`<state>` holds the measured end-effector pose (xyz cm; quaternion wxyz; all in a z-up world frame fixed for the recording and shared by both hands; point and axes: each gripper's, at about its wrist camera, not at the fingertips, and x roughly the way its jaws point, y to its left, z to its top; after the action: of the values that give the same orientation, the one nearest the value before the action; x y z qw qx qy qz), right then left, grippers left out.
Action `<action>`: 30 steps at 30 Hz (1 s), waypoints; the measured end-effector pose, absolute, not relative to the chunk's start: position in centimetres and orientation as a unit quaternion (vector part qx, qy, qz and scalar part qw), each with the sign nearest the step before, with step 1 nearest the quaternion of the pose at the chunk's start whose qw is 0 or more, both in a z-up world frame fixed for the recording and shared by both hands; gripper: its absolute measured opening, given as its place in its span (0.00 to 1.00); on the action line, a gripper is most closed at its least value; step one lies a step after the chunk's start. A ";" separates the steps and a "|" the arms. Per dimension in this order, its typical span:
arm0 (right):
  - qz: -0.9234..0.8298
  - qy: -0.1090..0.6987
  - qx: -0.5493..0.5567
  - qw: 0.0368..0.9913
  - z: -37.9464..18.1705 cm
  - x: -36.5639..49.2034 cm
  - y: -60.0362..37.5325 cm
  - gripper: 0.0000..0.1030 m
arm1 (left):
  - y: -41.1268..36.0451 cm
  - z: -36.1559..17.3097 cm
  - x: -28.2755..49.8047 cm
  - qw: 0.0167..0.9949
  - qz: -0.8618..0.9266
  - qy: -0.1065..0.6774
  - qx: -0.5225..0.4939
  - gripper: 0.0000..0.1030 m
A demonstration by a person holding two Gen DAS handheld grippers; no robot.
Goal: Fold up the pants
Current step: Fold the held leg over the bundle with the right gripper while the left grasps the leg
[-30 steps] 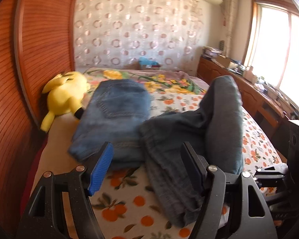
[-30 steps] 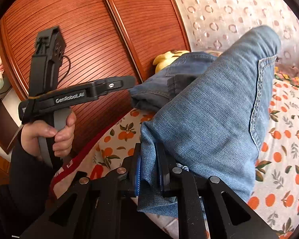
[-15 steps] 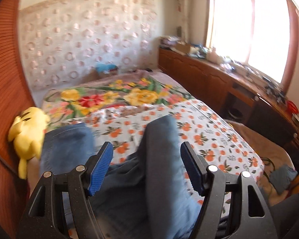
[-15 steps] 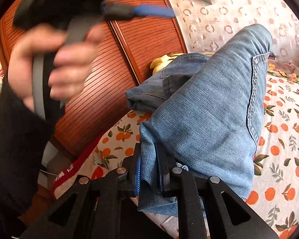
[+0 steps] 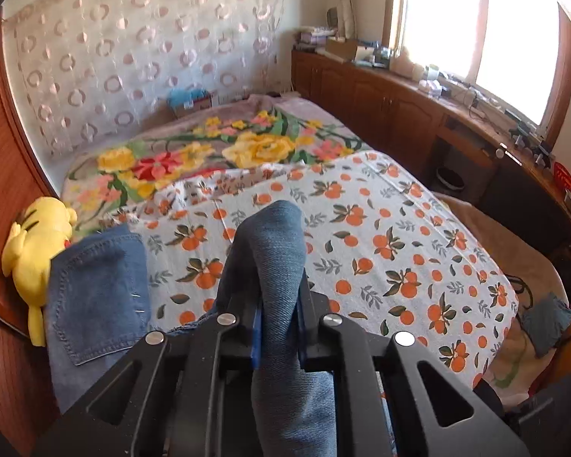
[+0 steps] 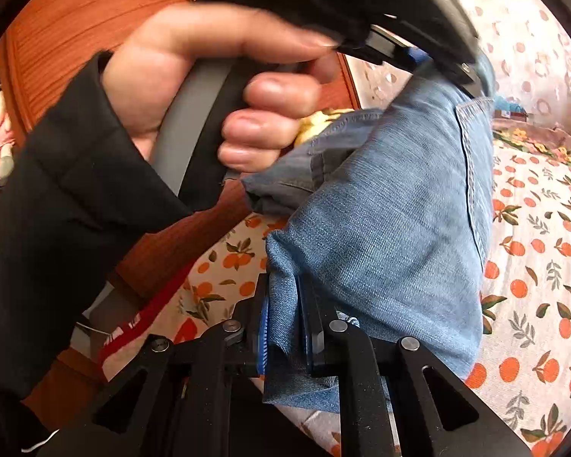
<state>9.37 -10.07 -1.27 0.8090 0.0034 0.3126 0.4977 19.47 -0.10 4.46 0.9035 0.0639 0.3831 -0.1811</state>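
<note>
Left wrist view: the left gripper (image 5: 278,327) has its two fingers pressed together on a fold of the jeans (image 5: 274,259), which stand up as a ridge between them.
Right wrist view: the right gripper (image 6: 289,327) is closed tight on a hem edge of the jeans (image 6: 392,236); cloth hangs out below the fingers.
Jeans position: they lie on the bed (image 5: 380,228), on the near left part of the sheet with orange fruit print, lifted at both held places.
Jeans detail: a back pocket (image 5: 99,285) with light stitching lies flat at the near left, next to the wooden wall.
Person's hand: in the right wrist view the left hand (image 6: 217,87) grips the grey handle of the left gripper, high above the jeans; a black sleeve covers the wrist.
Yellow plush toy (image 5: 38,243): it lies at the left edge of the bed, against the wooden wall, touching the far left corner of the jeans.
Flower blanket (image 5: 217,152): it covers the far part of the bed.
Cabinet (image 5: 418,114): it runs along the right side under the bright window, with small things on top, too small to name.
</note>
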 end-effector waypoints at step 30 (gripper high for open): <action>0.401 0.333 -0.095 0.848 -1.6 11.1 -8.0 0.24 | 14.5 -4.6 13.5 0.924 -0.092 0.355 -0.111 0.21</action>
<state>11.08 -8.04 -1.55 0.8480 -0.0954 0.3328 0.4014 13.47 14.51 -4.62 0.9240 -0.1105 0.3545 -0.0916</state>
